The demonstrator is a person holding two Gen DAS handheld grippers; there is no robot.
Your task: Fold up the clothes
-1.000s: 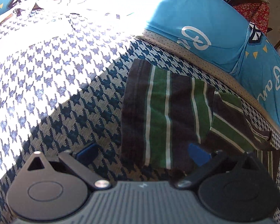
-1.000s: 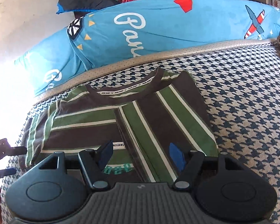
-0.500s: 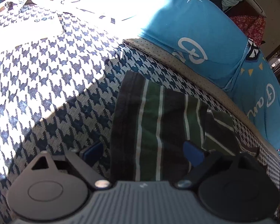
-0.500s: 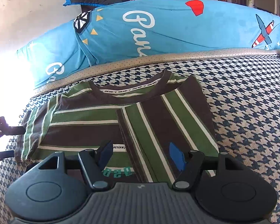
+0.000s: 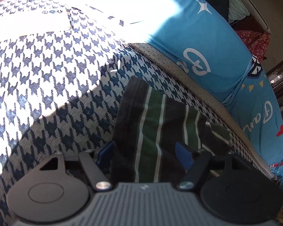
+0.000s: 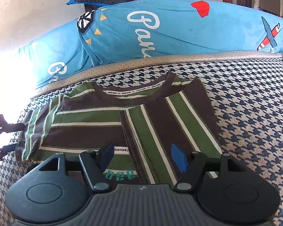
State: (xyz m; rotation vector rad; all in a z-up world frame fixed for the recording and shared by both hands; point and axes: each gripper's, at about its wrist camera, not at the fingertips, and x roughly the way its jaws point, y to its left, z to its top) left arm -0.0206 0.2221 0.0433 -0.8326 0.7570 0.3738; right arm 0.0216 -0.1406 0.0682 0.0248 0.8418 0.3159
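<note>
Farthest left in the right wrist view, the left hand-held gripper (image 6: pixel 8 137) is cut off by the frame edge beside the shirt's sleeve; its jaws are closing around that sleeve, whether they touch it is hard to tell. Centre frame, the striped shirt (image 6: pixel 96 116) lies on the houndstooth bed (image 6: pixel 254 101), its right side folded inward. Low in the frame, the right hand-held gripper (image 6: pixel 143 156) stands apart over the shirt, gripping nothing. Behind, blue pillows (image 6: pixel 179 30) hide the wall.

One striped shirt (image 6: pixel 107 116) lies on one houndstooth mattress (image 6: pixel 254 101). Two blue pillows sit behind it, one to the left (image 6: pixel 66 56) and one to the right (image 6: pixel 179 30). Two grippers show: left (image 5: pixel 144 153), right (image 6: pixel 143 158).
</note>
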